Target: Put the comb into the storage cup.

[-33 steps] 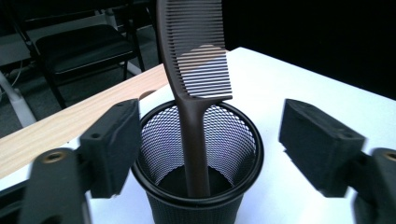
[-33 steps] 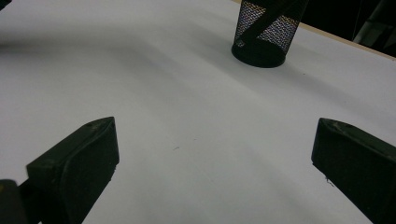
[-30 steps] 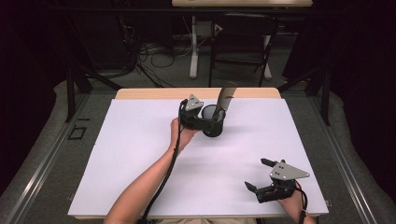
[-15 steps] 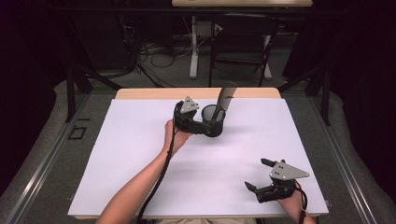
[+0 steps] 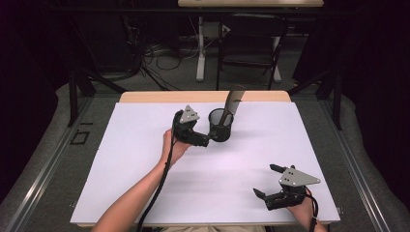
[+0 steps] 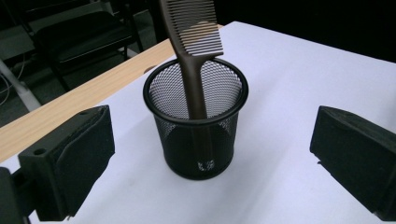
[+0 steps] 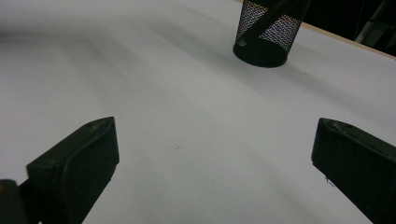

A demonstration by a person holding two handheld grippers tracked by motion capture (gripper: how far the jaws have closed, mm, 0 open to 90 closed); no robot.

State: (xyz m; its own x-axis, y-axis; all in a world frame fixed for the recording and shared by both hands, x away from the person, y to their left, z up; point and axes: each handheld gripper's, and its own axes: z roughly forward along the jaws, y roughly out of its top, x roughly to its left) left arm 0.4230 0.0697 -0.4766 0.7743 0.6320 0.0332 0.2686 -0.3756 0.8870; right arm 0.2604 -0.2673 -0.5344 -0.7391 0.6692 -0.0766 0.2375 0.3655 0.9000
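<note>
A black mesh cup [image 5: 221, 126] stands on the white table top, toward the far middle. A brown comb [image 5: 233, 100] stands in the cup, handle down, leaning on the rim with its teeth above it. My left gripper [image 5: 203, 137] sits just left of the cup; its jaws have just been opening and stand wide apart. In the left gripper view the cup [image 6: 196, 126] and comb [image 6: 194, 42] stand ahead of the left gripper [image 6: 210, 126], untouched. My right gripper [image 5: 266, 180] rests open near the front right, with nothing in it. From there the cup [image 7: 264, 32] is far off.
The white sheet [image 5: 145, 183] covers the table, with a wooden strip [image 5: 159, 96] along the far edge. A black chair [image 5: 251, 43] and floor cables [image 5: 159, 53] lie beyond the table. The left forearm [image 5: 140, 193] crosses the front left.
The left gripper has drawn back from the cup toward the person and to the left, its jaws wider apart. Cup and comb stay put. The right gripper has not moved.
</note>
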